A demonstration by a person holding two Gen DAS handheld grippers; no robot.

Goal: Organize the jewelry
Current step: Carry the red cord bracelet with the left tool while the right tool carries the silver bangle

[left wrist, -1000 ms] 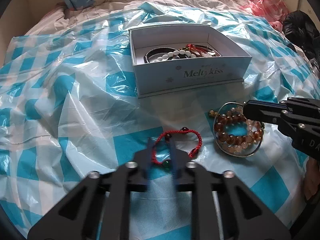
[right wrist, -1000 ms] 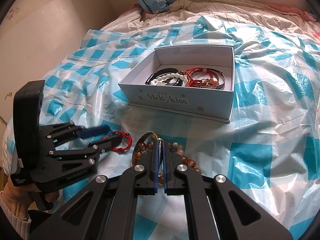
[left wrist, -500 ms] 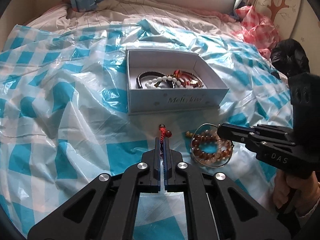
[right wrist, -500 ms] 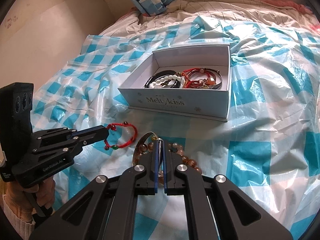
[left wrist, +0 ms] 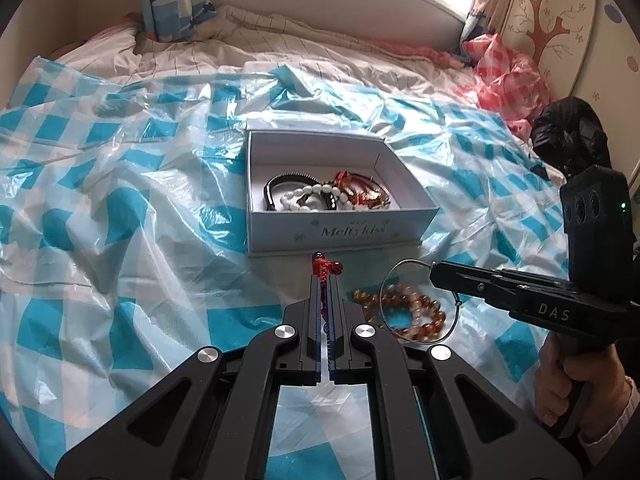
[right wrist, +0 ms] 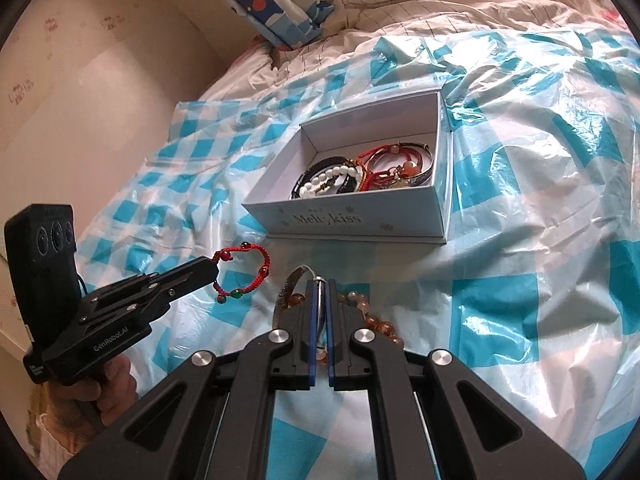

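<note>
My left gripper [left wrist: 325,280] is shut on a red cord bracelet [left wrist: 325,267] and holds it above the sheet, short of the white jewelry box [left wrist: 336,232]; the bracelet hangs as a loop in the right wrist view [right wrist: 244,272]. My right gripper [right wrist: 320,284] is shut on a thin silver hoop bangle [left wrist: 416,304], also seen from its own camera [right wrist: 288,292], lifted over an amber bead bracelet [left wrist: 404,312] lying on the sheet. The box [right wrist: 360,220] holds several bracelets, white beads [left wrist: 308,196] among them.
A crinkled blue-and-white checked plastic sheet [left wrist: 120,240] covers the bed. A blue pillow [left wrist: 168,4] lies at the far side. A red checked bag [left wrist: 504,72] and a black bag [left wrist: 568,136] sit at the far right. A wall [right wrist: 100,80] borders the bed.
My left gripper closed on the red cord bracelet and lifted it off the sheet toward the box. My right gripper stayed shut and raised the silver hoop.
</note>
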